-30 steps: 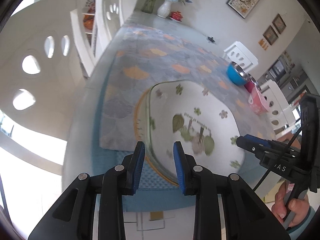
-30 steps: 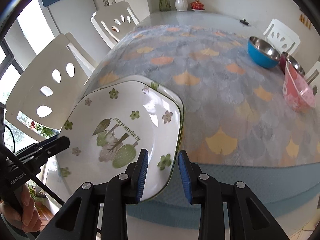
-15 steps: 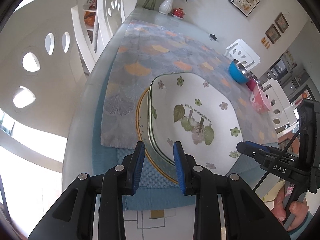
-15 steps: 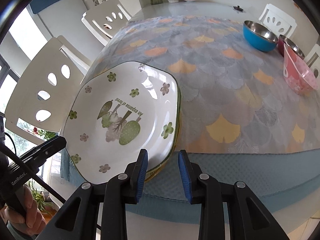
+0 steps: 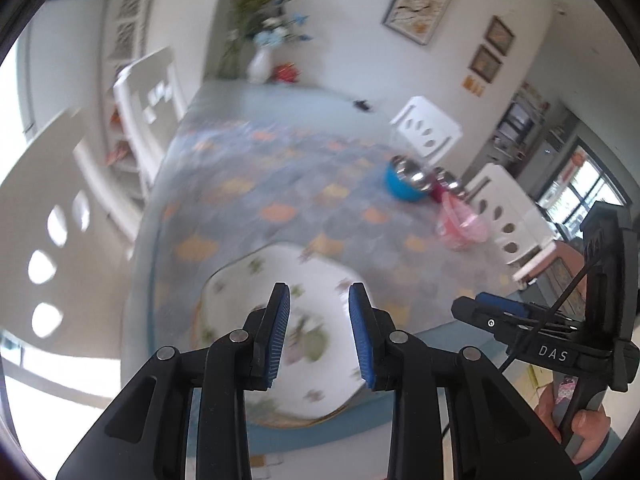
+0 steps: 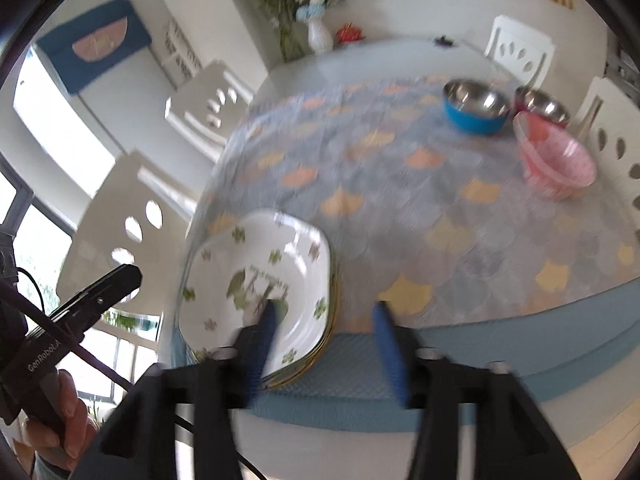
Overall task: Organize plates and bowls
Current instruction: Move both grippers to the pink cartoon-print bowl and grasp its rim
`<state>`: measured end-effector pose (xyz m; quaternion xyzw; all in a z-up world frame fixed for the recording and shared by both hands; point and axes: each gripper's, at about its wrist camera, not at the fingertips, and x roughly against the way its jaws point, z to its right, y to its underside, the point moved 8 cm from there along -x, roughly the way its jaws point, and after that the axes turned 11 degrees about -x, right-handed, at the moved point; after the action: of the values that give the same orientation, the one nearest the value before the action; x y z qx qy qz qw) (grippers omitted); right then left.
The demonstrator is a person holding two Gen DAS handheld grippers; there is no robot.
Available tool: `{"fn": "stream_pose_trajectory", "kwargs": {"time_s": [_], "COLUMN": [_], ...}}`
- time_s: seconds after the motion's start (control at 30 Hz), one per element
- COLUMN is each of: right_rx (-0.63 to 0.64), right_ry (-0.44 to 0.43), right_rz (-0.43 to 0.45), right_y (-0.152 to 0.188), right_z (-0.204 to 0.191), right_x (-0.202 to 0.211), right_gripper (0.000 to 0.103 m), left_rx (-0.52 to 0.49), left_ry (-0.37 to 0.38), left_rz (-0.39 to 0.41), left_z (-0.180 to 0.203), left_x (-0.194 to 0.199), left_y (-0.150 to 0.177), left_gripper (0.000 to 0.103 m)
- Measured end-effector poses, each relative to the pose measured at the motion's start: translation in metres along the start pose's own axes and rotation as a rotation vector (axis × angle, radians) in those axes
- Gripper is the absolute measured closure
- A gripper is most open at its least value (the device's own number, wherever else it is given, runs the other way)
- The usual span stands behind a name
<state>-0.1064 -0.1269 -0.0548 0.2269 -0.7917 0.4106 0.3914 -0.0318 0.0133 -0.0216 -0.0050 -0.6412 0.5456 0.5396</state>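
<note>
A white plate with green flowers [image 6: 256, 264] lies on top of a stack of yellow-rimmed plates at the near left corner of the table; it shows blurred in the left wrist view [image 5: 316, 280]. My left gripper [image 5: 319, 330] hovers above it, its jaws opening, with nothing pressed between the pads. My right gripper [image 6: 326, 332] hangs over the plate's right edge, its jaws opening wide and holding nothing. A blue bowl [image 6: 476, 110], a red steel bowl [image 6: 542, 106] and a pink bowl [image 6: 556, 160] stand at the far right.
A patterned cloth [image 6: 400, 200] covers the table. White chairs [image 6: 120, 216] stand along the left side and at the right [image 6: 520, 52]. A white vase with flowers [image 6: 319, 36] stands at the far end. A hand [image 6: 68, 412] holds the left gripper's handle.
The floral plate came down from a tilt to lie flat on the stack. Both grippers let go of its rim and rose away; the right jaws spread much wider.
</note>
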Motion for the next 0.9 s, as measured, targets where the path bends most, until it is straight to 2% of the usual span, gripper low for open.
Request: {"fn": "stream_pose_trajectory", "kwargs": {"time_s": [0.2, 0.37, 0.47, 0.67, 0.73, 0.9], "right_rx": [-0.042, -0.092, -0.089, -0.048, -0.031, -0.019], "right_ry": [0.009, -0.025, -0.027, 0.018, 0.061, 0.11], "right_rz": [0.105, 0.153, 0.167, 0.235, 0.238, 0.163], "right_y": [-0.041, -0.078, -0.103, -0.156, -0.17, -0.19], "right_z": [0.032, 0.071, 0.095, 0.148, 0.166, 0.214], "right_x": [0.041, 0.066, 0.079, 0.1, 0.098, 0.068], "right_gripper": [0.045, 0.044, 0.044, 0.044, 0.043, 0.038], "left_rx": [-0.092, -0.112, -0.104, -0.157, -0.15, -0.096], "left_ry": [0.029, 0.025, 0.037, 0.038, 0.029, 0.048], "left_rz": [0.044, 0.083, 0.101, 0.136, 0.123, 0.076], "left_z": [0.047, 0.085, 0.111, 0.174, 0.185, 0.206], "left_x": [-0.006, -0.018, -0.03, -0.063, -0.079, -0.133], "left_y": [-0.043, -0.078, -0.098, -0.142, -0.15, -0.161], "left_gripper": [0.075, 0.075, 0.075, 0.074, 0.065, 0.064]}}
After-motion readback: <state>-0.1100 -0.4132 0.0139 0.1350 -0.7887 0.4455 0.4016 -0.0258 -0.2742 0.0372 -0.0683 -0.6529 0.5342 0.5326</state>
